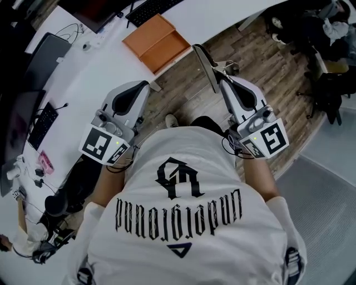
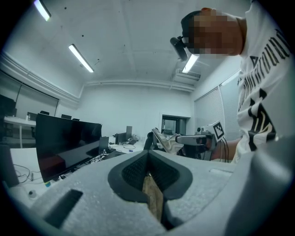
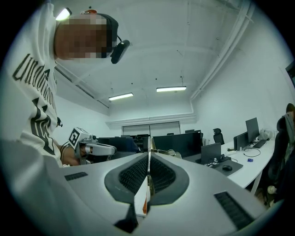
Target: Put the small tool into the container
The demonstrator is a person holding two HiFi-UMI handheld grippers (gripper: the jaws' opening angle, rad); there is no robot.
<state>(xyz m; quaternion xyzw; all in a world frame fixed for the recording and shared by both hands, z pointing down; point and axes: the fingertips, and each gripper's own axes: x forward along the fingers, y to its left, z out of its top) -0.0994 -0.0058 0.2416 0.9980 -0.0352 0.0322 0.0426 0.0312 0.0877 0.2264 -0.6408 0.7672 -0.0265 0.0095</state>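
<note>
From the head view I see an orange box-like container [image 1: 157,42] lying open on the white table [image 1: 100,67], near its edge. My left gripper [image 1: 146,84] is held level in front of the person's chest, its tip beside the table's edge and below the container. My right gripper [image 1: 198,49] points out over the wooden floor, just right of the container. In the left gripper view the left gripper [image 2: 148,153] has its jaws together with nothing in them. The right gripper [image 3: 148,152] is likewise shut and bare. No small tool shows in any view.
On the table lie a dark keyboard [image 1: 150,8], a black pad [image 1: 47,55] and a second keyboard [image 1: 41,125]. Cables and small items crowd the lower left. A dark chair with clutter [image 1: 328,83] stands on the wooden floor [image 1: 261,61]. Monitors [image 2: 69,143] line the desks.
</note>
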